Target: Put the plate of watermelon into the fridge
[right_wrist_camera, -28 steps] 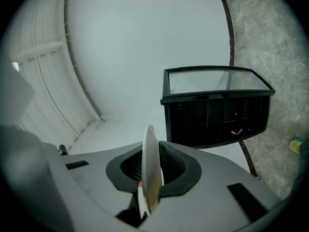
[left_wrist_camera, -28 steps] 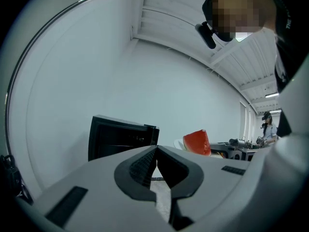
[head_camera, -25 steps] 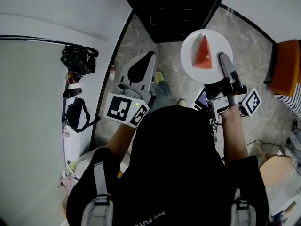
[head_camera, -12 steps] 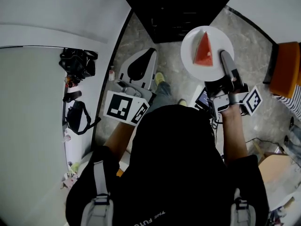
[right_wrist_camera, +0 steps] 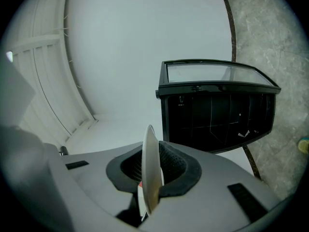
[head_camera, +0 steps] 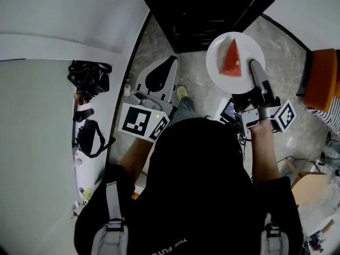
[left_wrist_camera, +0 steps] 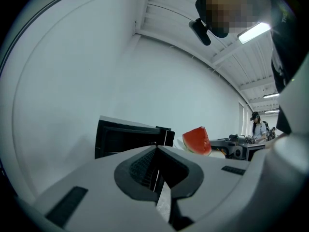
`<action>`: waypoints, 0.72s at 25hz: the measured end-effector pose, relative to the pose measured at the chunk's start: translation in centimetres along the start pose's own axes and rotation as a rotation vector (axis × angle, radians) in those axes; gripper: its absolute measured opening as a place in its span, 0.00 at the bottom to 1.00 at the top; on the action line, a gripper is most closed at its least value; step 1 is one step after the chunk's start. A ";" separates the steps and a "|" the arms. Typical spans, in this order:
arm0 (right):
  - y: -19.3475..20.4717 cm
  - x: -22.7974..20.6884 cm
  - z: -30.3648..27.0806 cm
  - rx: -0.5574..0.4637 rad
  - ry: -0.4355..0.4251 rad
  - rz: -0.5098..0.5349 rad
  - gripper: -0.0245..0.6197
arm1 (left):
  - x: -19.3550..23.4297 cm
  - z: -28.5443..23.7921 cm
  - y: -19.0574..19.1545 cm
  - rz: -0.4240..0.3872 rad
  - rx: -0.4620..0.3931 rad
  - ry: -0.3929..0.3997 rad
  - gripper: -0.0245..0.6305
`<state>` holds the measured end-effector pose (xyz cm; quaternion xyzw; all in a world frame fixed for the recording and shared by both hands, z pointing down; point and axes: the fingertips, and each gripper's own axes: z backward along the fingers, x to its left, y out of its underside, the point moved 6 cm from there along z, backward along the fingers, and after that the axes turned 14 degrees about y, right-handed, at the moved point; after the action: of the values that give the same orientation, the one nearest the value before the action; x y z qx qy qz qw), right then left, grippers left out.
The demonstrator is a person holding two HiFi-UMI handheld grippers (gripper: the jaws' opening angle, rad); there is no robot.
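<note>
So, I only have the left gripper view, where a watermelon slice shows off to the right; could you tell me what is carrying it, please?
Observer: The watermelon slice lies on a white plate, and the right hand-held gripper is shut on that plate's near rim.
Operator: Thank you. How close is it to the fridge?
Observer: In the head view the plate hangs over the grey floor, just in front of the black fridge, near its right corner.
Operator: Does the plate look level?
Observer: It seems so: from above it shows as a full circle with the slice resting on it.
</note>
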<state>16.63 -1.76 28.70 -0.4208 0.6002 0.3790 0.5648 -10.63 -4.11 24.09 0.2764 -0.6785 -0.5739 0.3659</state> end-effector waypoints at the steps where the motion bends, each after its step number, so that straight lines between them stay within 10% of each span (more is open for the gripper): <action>1: 0.0 0.1 0.0 -0.004 0.000 -0.001 0.11 | 0.1 0.0 -0.2 -0.003 0.000 0.003 0.06; 18: 3.6 -0.4 -7.7 -0.043 0.005 0.004 0.11 | 9.1 0.8 -0.2 0.007 -0.010 0.045 0.06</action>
<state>10.47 -7.58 29.63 -0.4325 0.5943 0.3918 0.5534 -16.57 -10.89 25.50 0.2851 -0.6682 -0.5697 0.3842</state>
